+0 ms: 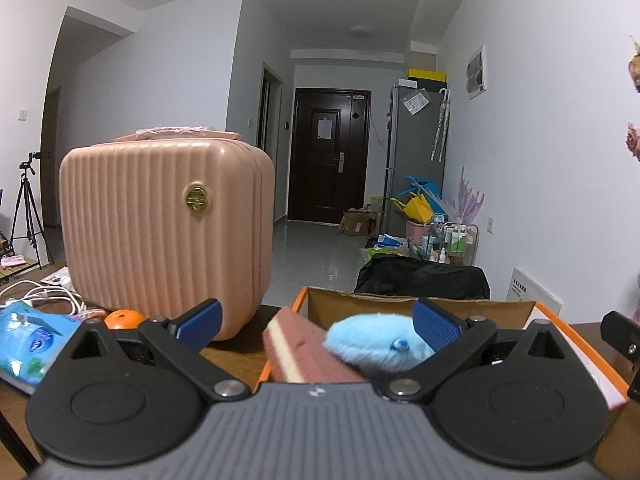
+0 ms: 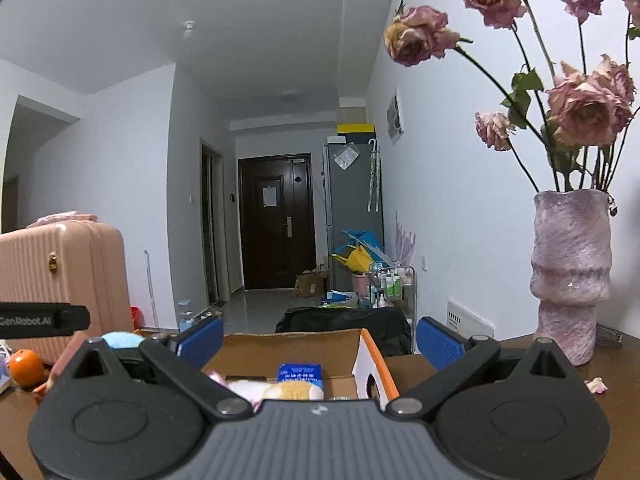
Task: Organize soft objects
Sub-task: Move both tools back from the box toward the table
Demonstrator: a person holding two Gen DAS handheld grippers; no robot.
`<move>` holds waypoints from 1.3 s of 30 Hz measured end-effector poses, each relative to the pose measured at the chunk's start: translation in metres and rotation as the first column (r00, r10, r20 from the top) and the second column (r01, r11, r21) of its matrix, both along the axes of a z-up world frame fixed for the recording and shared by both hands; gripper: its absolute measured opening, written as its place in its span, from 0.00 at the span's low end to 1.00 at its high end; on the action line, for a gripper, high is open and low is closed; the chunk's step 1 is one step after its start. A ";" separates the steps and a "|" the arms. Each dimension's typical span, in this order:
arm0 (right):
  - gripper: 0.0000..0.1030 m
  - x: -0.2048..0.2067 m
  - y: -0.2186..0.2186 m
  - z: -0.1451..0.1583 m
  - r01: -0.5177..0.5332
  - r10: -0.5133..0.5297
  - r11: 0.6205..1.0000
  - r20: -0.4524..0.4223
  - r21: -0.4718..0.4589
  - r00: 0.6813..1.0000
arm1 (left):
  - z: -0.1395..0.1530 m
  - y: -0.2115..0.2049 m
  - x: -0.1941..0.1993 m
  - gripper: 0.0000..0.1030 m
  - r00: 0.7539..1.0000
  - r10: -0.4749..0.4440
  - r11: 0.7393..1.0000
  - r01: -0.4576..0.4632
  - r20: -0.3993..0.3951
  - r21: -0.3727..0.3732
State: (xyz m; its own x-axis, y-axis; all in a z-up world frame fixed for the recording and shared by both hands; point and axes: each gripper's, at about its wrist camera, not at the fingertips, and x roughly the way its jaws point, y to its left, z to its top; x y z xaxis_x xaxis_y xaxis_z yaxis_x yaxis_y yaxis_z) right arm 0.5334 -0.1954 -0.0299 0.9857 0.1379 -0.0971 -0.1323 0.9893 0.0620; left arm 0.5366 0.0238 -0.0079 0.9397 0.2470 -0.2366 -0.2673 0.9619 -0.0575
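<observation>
An open cardboard box with orange edges [image 1: 536,310] [image 2: 374,354] sits on the wooden table. In the left wrist view a fluffy light-blue plush [image 1: 376,340] and a brown-and-cream sponge block [image 1: 298,350] lean at the box's left side. My left gripper [image 1: 316,322] is open above them, with its right pad by the plush. In the right wrist view the box holds a blue tissue pack [image 2: 300,374] and a pink-and-cream plush [image 2: 272,391]. My right gripper [image 2: 320,338] is open and empty over the box.
A pink ribbed suitcase [image 1: 168,236] [image 2: 60,276] stands on the table left of the box. An orange [image 1: 124,318] [image 2: 26,366], a blue wipes pack [image 1: 28,344] and white cables [image 1: 44,294] lie at the left. A pink vase of roses [image 2: 570,276] stands at the right.
</observation>
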 end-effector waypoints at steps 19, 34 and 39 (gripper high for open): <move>1.00 -0.093 -0.009 -0.012 -0.027 0.024 0.997 -0.046 -0.070 0.999 | -0.008 0.011 -0.099 1.00 0.999 -0.028 0.999 0.029 -0.034 0.035; 1.00 -0.155 -0.016 -0.015 -0.016 0.011 0.998 -0.086 -0.066 0.996 | -0.013 0.009 -0.169 1.00 0.997 -0.057 0.997 0.060 -0.059 0.042; 1.00 -0.165 -0.017 -0.016 -0.018 0.011 0.998 -0.099 -0.065 0.995 | -0.015 0.011 -0.188 1.00 0.995 -0.071 0.996 0.074 -0.071 0.039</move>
